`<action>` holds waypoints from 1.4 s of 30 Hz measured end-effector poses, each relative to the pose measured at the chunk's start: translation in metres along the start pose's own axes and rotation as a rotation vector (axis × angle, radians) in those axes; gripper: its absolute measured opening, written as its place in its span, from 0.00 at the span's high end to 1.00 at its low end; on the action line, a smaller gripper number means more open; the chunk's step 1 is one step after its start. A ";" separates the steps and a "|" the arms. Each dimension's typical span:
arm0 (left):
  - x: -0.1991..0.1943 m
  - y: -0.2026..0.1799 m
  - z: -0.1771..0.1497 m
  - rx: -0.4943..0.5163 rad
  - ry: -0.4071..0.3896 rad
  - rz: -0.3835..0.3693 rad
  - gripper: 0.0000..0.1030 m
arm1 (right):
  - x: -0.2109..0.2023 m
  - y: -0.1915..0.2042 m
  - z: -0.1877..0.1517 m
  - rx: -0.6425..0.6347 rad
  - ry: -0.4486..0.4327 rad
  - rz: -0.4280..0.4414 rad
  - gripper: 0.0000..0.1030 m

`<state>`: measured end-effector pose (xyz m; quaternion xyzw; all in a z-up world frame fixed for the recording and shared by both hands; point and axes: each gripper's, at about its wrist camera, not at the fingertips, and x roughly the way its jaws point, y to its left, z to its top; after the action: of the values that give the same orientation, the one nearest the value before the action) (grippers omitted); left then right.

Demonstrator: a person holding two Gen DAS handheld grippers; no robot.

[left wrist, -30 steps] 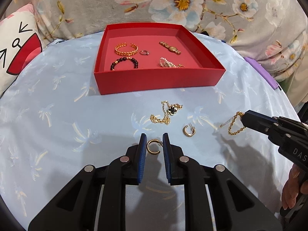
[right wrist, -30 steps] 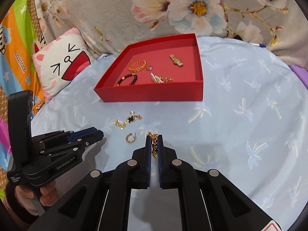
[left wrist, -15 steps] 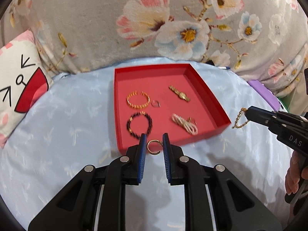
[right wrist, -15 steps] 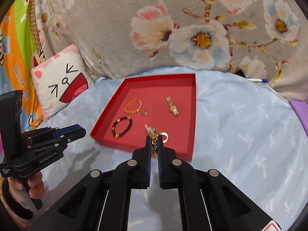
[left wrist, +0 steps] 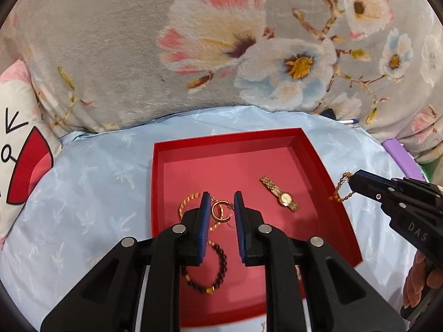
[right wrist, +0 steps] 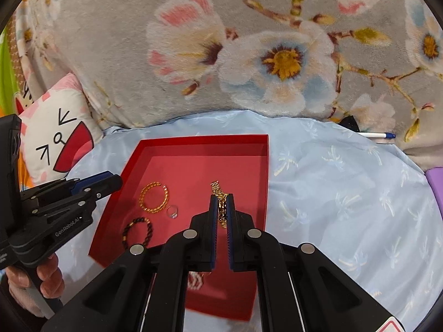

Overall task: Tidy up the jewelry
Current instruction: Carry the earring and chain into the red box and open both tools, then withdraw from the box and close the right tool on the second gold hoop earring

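Two grippers carry jewelry over the red tray [left wrist: 342, 215]: left gripper [left wrist: 221, 210] fingers pinch a gold hoop earring [left wrist: 220, 211] above the tray floor; farther right, the right gripper [right wrist: 221, 213] fingers clamp a dangling gold chain [right wrist: 222, 207].

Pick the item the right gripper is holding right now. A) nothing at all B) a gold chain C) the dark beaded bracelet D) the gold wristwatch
B: the right gripper is shut on a gold chain pinched between its blue pads, while the dark beaded bracelet and the gold wristwatch lie on the floor of the red tray.
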<state>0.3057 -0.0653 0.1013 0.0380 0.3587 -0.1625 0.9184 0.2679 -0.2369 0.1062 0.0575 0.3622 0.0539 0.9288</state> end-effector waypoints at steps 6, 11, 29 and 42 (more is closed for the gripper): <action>0.039 -0.008 0.018 0.017 0.029 0.007 0.84 | 0.032 0.000 0.020 -0.013 0.018 -0.030 0.95; 0.067 -0.012 0.024 0.014 0.069 0.002 0.84 | 0.060 -0.003 0.031 -0.009 0.048 -0.052 0.95; 0.104 -0.010 0.032 -0.021 0.118 0.063 0.83 | 0.094 -0.010 0.033 -0.008 0.063 -0.093 0.93; 0.050 0.007 0.014 -0.026 0.040 0.094 0.77 | 0.031 -0.004 0.008 -0.012 -0.005 -0.022 0.92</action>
<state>0.3514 -0.0751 0.0784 0.0459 0.3770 -0.1138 0.9180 0.2969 -0.2367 0.0908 0.0481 0.3602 0.0458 0.9305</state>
